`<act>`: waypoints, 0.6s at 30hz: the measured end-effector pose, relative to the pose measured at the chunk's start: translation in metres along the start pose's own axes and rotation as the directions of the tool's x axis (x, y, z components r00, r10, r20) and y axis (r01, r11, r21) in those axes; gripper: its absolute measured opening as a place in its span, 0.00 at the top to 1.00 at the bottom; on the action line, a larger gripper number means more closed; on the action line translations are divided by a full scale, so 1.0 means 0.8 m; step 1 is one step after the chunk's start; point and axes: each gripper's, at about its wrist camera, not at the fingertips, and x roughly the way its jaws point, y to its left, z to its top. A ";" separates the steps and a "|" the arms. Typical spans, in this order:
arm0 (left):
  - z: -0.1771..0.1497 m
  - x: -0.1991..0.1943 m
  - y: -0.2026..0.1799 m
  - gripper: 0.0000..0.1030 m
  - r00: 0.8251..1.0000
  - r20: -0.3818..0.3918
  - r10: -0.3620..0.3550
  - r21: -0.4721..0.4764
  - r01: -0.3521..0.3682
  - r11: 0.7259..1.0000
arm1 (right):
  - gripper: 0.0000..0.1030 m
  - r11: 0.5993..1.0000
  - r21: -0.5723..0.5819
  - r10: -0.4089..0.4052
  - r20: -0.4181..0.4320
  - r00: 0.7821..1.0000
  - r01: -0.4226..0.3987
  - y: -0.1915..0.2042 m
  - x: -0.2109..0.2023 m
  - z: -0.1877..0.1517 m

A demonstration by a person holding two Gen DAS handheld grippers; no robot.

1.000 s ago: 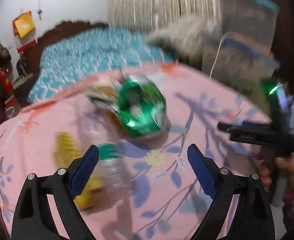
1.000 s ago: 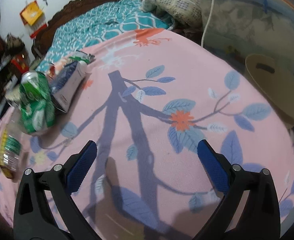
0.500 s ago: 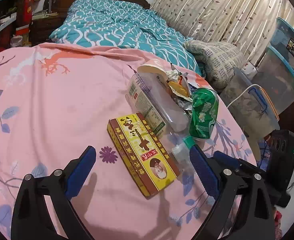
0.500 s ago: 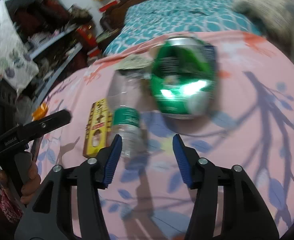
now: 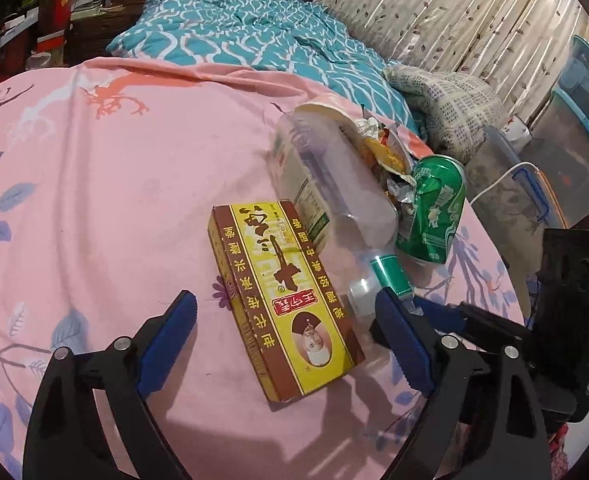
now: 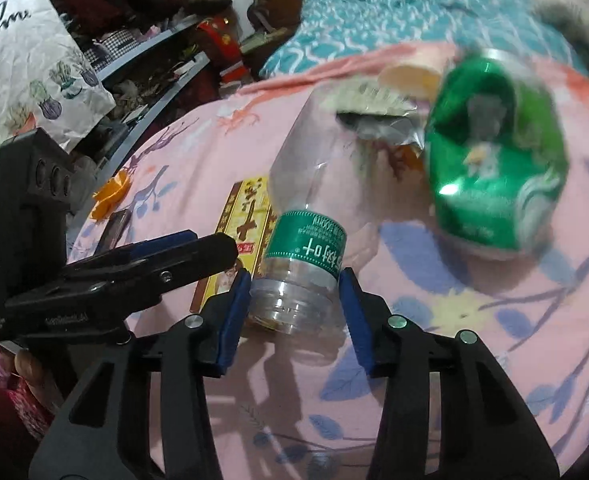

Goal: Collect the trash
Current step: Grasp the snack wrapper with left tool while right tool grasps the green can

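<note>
Trash pile on the pink bedsheet (image 5: 94, 184). The right gripper (image 6: 294, 292), wide open over bare sheet a second ago, has just been closing; its blue pads now flank the clear bottle (image 6: 302, 216) near its neck (contact not clear). The left gripper (image 5: 284, 320) stands open above the yellow box (image 5: 282, 292), which lies beside the bottle. The green can (image 5: 434, 208) rests right of them.

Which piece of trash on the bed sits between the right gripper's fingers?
The clear plastic bottle with the green label, its neck end between the right gripper; the green can and yellow box lie outside.
</note>
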 end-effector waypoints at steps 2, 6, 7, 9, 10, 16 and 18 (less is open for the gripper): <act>0.001 -0.002 -0.001 0.17 1.000 0.009 0.014 0.009 -0.014 1.000 | 0.50 0.999 0.014 -0.033 0.034 0.999 0.032 -0.007 -0.013 -0.001; 0.001 0.003 -0.004 0.17 0.999 0.008 0.050 0.030 -0.050 0.998 | 0.48 0.995 0.087 -0.049 0.095 0.994 0.041 -0.033 -0.041 -0.002; 0.001 0.004 -0.004 0.17 0.999 0.003 0.051 0.028 -0.051 0.998 | 0.48 0.994 0.095 -0.063 0.111 0.992 0.053 -0.038 -0.048 -0.002; 0.004 0.004 -0.007 0.17 0.999 0.007 0.054 0.036 -0.054 0.998 | 0.48 0.990 0.114 -0.101 0.163 0.981 0.083 -0.050 -0.065 0.001; 0.010 0.002 -0.009 0.19 0.998 0.019 0.057 0.046 -0.057 0.997 | 0.48 0.987 0.125 -0.129 0.197 0.972 0.106 -0.057 -0.078 0.002; 0.071 -0.001 -0.054 0.19 0.997 0.078 0.027 0.173 -0.040 0.984 | 0.17 0.964 0.205 -0.222 0.264 0.939 0.170 -0.103 -0.098 0.029; 0.092 0.018 -0.071 0.27 0.998 0.053 0.029 0.212 -0.039 0.976 | 0.16 0.961 0.222 -0.217 0.234 0.948 0.165 -0.118 -0.084 0.038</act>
